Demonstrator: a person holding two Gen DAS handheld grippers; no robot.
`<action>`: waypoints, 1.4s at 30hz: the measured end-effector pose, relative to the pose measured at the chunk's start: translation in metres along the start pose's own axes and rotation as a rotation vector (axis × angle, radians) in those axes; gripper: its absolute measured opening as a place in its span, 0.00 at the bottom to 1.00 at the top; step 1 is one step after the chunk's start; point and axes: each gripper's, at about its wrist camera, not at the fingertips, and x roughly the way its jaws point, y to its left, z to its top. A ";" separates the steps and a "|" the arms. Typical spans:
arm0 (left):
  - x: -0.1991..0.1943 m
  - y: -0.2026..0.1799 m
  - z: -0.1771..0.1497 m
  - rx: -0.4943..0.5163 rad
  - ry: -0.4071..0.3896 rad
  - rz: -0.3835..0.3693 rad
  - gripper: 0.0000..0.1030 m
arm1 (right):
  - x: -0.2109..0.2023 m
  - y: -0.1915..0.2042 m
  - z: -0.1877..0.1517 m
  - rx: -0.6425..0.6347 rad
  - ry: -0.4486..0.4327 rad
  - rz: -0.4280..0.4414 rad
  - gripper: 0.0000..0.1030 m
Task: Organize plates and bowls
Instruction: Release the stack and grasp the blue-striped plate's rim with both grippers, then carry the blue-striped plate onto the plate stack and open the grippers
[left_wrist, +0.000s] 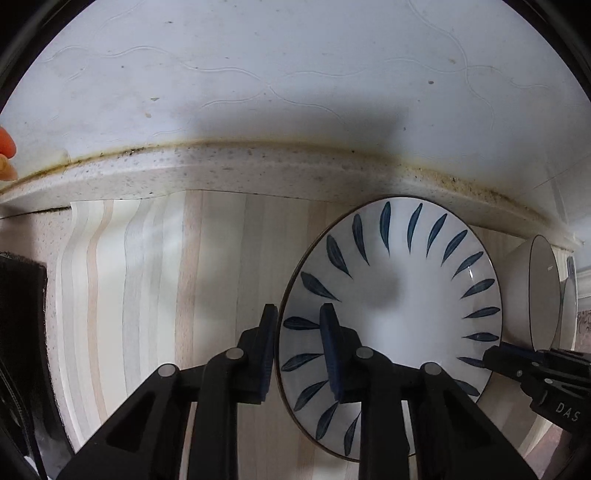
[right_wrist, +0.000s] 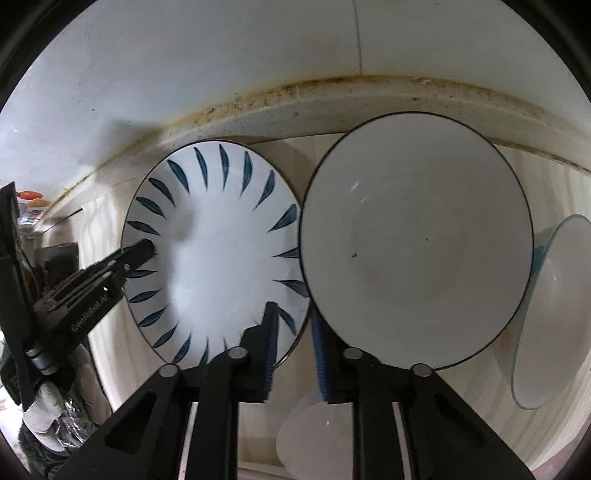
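While the leaf-patterned plate (left_wrist: 399, 295) lay flat and face-up, we pinched its left rim in the left gripper (left_wrist: 299, 350) and its right rim in the right gripper (right_wrist: 293, 354).

Both grippers are matte black plastic with triangular cutouts in the arms and round silver pivot pins. The left gripper (left_wrist: 299, 350) has dark blue ribbed pads (left_wrist: 330, 354), same on the right gripper (right_wrist: 293, 354). White "DAS" and "GenRobot.AI" lettering on their sides.
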 end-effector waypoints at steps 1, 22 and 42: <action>-0.001 0.001 -0.001 -0.005 0.004 -0.002 0.19 | -0.001 -0.001 -0.002 -0.006 -0.012 -0.002 0.15; -0.094 0.007 -0.088 -0.046 -0.117 0.001 0.19 | -0.035 0.017 -0.043 -0.123 -0.126 0.042 0.12; -0.189 -0.041 -0.161 -0.036 -0.169 -0.082 0.19 | -0.122 -0.007 -0.174 -0.171 -0.235 0.139 0.12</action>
